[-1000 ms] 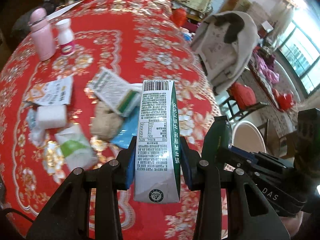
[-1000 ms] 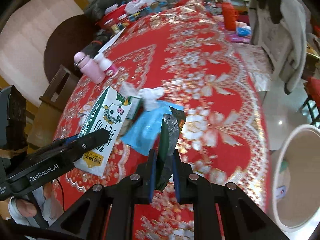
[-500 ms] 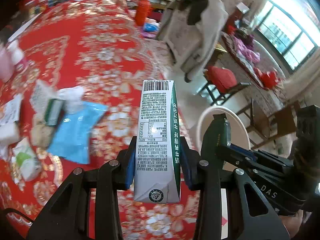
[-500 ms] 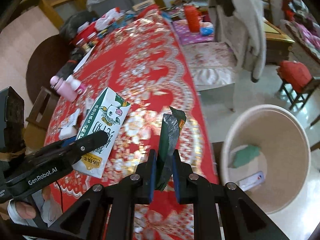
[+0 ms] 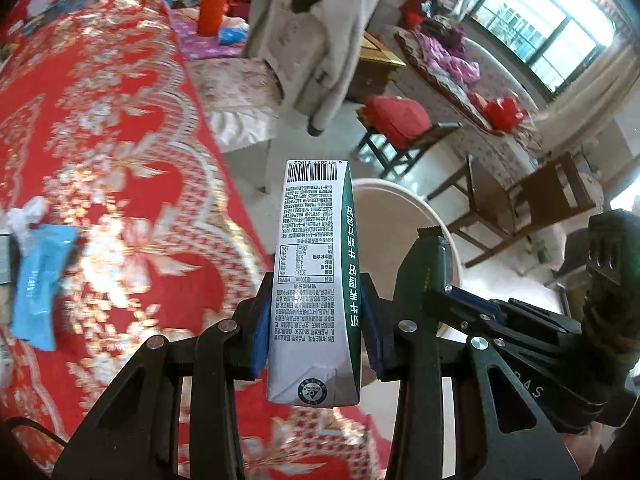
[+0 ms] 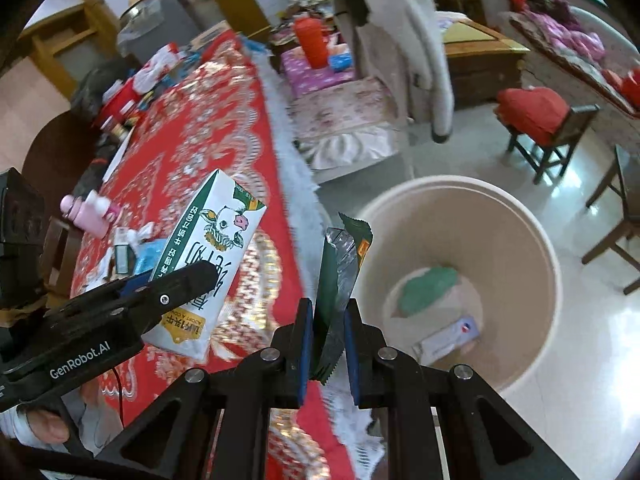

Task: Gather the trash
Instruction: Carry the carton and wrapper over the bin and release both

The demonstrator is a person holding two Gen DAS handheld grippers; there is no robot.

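Observation:
My left gripper (image 5: 316, 332) is shut on a white and green milk carton (image 5: 316, 280), held upright past the table's edge; the same carton (image 6: 208, 256) shows at the left of the right wrist view. My right gripper (image 6: 325, 340) is shut on a crumpled dark green snack wrapper (image 6: 338, 280). That wrapper (image 5: 428, 276) also appears to the right of the carton. A round beige trash bin (image 6: 536, 248) stands on the floor just right of the wrapper, with a green scrap and a small box at its bottom. The bin (image 5: 396, 232) lies partly behind the carton.
The red and gold tablecloth (image 5: 100, 152) fills the left, with a blue packet (image 5: 36, 276), tissues and a pink bottle (image 6: 84, 216) on it. A chair draped with a pale coat (image 6: 412, 52) and stools with red cushions (image 6: 532, 112) stand beyond the bin.
Both grippers have swung to the right, off the middle of the table and toward its edge. The bin has come into full view beside the wrapper. Both grips are unchanged.

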